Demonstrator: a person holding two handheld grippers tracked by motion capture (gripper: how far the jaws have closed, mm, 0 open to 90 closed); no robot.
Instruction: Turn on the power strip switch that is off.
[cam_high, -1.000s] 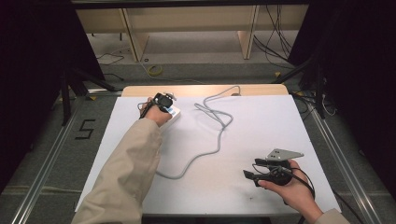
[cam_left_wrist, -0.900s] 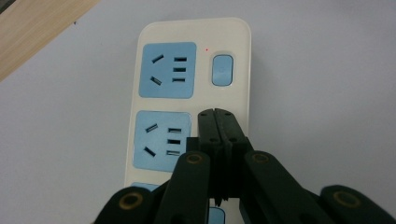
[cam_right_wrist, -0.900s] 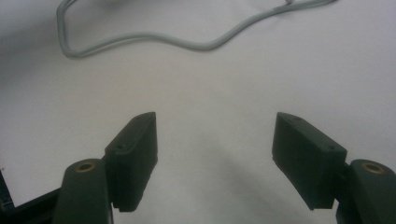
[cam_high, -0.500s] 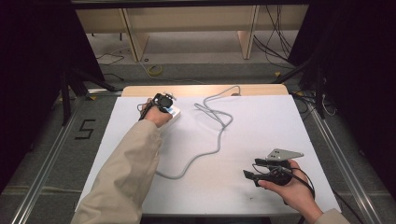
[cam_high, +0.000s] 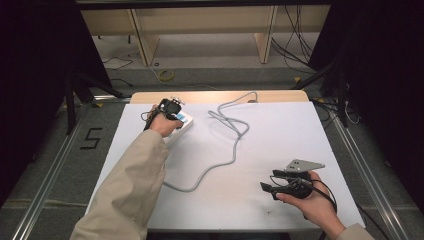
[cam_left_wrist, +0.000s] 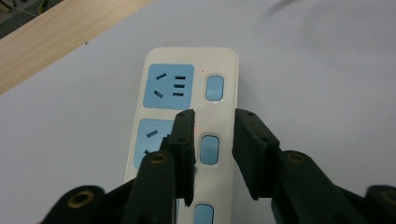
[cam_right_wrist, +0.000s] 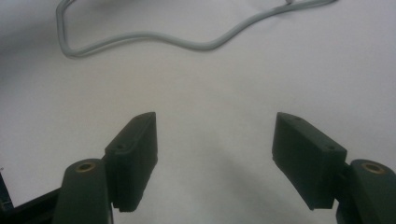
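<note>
Barely anything has shifted since the earlier high view: both arms sit where they were, and that stillness reads as the left gripper settling in over its target rather than travelling.

Starting at the left of the high view, a "5" (cam_high: 90, 138) is marked on the floor beside the tabletop (cam_high: 280, 145). Just right of it, in the upper left of the white surface, the left gripper (cam_high: 172, 106) hangs over the white power strip (cam_high: 181, 125), which lies near the far edge. In the left gripper view its fingers (cam_left_wrist: 184, 140) are narrowly parted, pinching nothing, and they straddle the middle blue switch (cam_left_wrist: 209, 149); another blue switch (cam_left_wrist: 214, 87) sits above it beside a blue socket panel (cam_left_wrist: 167, 86). Tiny red dots show next to the switches. No brand or lettering can be read on the strip. My call: a press on that middle switch is the step in hand, and the aim looks about right.

Moving to centre, the grey cable (cam_high: 227, 150) snakes from the far edge down toward the sleeve (cam_high: 132, 190).

Lower right, the right gripper (cam_high: 270, 182) rests in the hand, well apart from the strip, its fingers (cam_right_wrist: 135, 158) spread wide over bare tabletop, holding nothing.
</note>
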